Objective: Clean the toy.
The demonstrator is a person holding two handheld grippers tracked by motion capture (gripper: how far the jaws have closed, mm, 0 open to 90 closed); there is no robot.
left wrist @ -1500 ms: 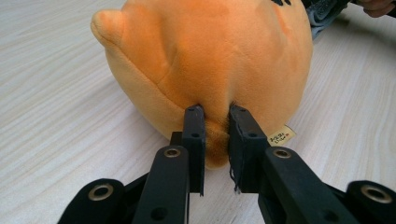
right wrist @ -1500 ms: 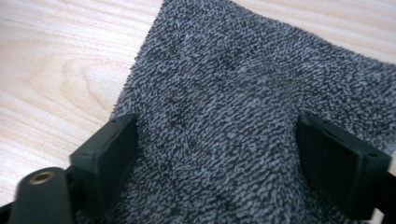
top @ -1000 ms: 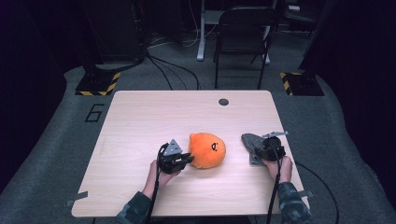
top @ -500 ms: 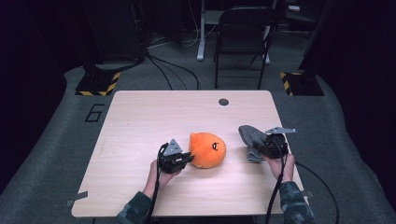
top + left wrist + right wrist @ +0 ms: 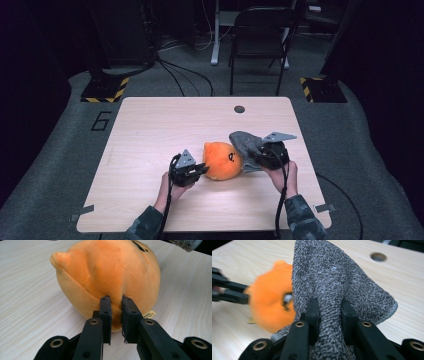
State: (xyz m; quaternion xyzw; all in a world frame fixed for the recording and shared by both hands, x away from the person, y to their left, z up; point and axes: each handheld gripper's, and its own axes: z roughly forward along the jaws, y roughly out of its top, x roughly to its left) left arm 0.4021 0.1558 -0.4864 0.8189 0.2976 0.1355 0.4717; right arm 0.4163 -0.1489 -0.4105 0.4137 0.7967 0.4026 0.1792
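Grey cloth (image 5: 245, 141), lifted, clamped in right claw (image 5: 256, 150).

Both forearms come in from the near table edge. The left gripper (image 5: 200, 170) lies low and level, pointing right, its jaws pinched on a fold of the toy (image 5: 107, 277). The right gripper (image 5: 252, 152) is raised, pointing left, its jaws clamped on the cloth (image 5: 337, 285).

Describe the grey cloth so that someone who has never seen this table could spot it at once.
On the wooden table, look near the right edge, where the right gripper is shut on the cloth and holds it bunched up beside the orange plush. It is the one grey, nubby terry fabric there; the plush is smooth and bright orange.
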